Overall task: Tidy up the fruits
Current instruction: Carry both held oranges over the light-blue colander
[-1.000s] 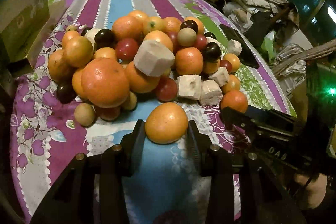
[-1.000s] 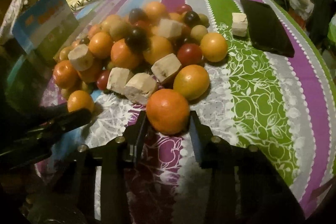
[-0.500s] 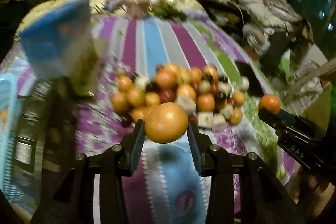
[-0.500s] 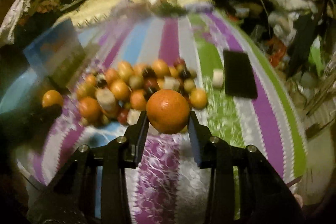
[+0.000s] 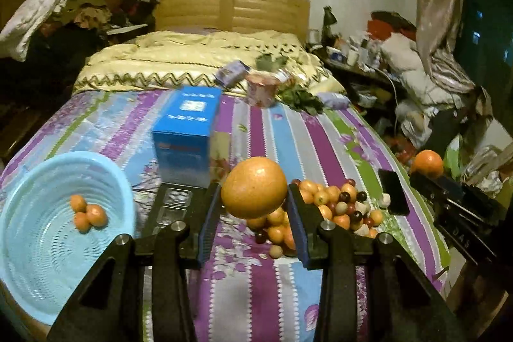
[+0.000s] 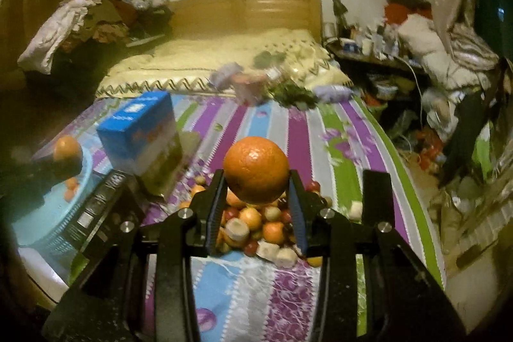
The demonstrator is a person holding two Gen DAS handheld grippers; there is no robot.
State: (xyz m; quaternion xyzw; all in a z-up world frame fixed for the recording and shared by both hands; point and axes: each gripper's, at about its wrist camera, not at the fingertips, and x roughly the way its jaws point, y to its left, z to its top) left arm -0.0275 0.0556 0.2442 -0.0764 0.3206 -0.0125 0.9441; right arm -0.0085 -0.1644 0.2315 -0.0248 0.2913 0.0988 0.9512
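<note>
My left gripper (image 5: 255, 207) is shut on a pale orange (image 5: 254, 187), held high above the striped bedspread. My right gripper (image 6: 256, 191) is shut on a deeper orange (image 6: 256, 169), also held high; it shows in the left wrist view (image 5: 428, 164) at the right. A pile of oranges, dark and red small fruits and white chunks (image 5: 336, 207) lies on the bed below; it also shows in the right wrist view (image 6: 256, 226). A light blue basket (image 5: 38, 233) at the left holds three small oranges (image 5: 87, 215).
A blue box (image 5: 184, 137) stands behind the basket. A black tray (image 5: 166, 210) lies between basket and pile. A black phone (image 5: 392, 193) lies right of the pile. A pink cup (image 5: 261, 88) and leaves sit far back. Cluttered furniture stands right of the bed.
Both grippers have lifted their oranges from the bedspread beside the pile and risen well above it. The basket and blue box have come into view at the left.
</note>
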